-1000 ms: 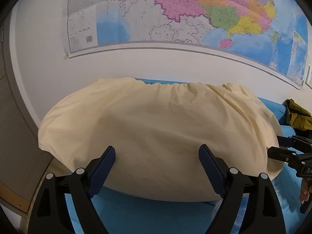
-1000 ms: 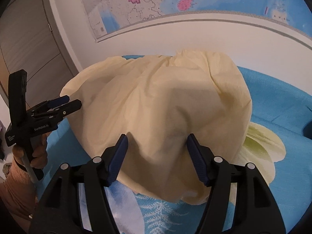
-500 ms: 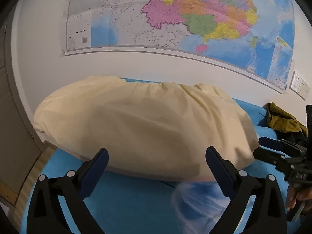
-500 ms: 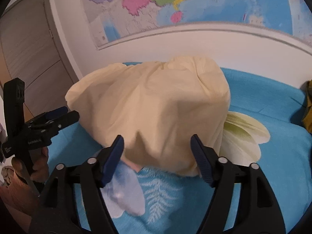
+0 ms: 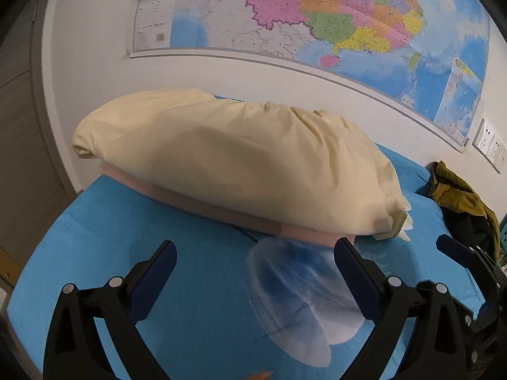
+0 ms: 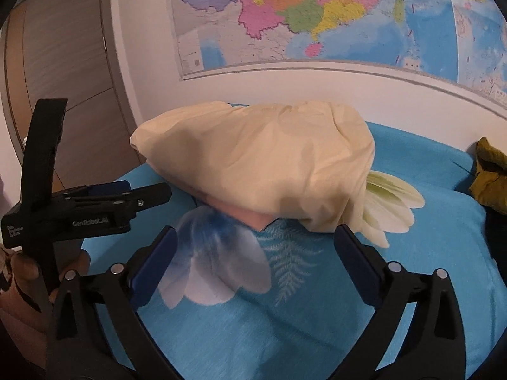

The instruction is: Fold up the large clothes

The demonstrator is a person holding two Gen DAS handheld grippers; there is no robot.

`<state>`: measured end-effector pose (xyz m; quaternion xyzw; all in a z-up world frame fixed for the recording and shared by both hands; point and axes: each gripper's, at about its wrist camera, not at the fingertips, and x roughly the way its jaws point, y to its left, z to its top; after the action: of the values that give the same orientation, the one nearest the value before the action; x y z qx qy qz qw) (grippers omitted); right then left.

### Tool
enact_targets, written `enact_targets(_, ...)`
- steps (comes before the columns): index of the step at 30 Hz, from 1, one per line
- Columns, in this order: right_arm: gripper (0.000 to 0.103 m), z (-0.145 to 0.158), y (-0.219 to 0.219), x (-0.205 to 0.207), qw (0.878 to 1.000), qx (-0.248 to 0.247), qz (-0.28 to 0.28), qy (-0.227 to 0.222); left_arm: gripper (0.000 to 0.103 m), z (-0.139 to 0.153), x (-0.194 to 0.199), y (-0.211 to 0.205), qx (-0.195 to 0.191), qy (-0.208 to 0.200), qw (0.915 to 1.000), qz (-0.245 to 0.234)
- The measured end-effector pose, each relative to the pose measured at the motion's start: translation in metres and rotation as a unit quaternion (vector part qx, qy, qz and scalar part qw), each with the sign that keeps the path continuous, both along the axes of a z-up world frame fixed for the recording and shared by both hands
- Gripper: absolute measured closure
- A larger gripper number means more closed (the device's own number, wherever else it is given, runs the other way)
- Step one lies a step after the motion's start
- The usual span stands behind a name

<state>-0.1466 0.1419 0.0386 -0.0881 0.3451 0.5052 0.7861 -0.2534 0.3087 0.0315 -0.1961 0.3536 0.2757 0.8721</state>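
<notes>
A pale yellow garment lies puffed up in a folded mound at the far side of the blue bed sheet, with a pinkish layer showing under its near edge. It also shows in the right wrist view. My left gripper is open and empty, a little short of the garment's near edge. My right gripper is open and empty, just in front of the garment. The left gripper also appears at the left of the right wrist view.
The sheet has white flower and fern prints. An olive and dark heap of clothes lies at the right by the wall. A large map hangs on the white wall behind. A wooden door is at the left.
Both grippers have let go of the yellow garment and pulled back toward me. The garment has dropped and settled on the bed, and more blue sheet shows in front of it.
</notes>
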Motion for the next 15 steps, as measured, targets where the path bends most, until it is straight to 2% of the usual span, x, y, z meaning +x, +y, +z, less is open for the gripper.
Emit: enact_targets(15, 0.006, 0.0, -0.021, -0.018, 1.0, 0.005, -0.004, 0.007, 0.007, 0.013, -0.018, -0.029, 0.042, 0.007, 0.9989, 0.018)
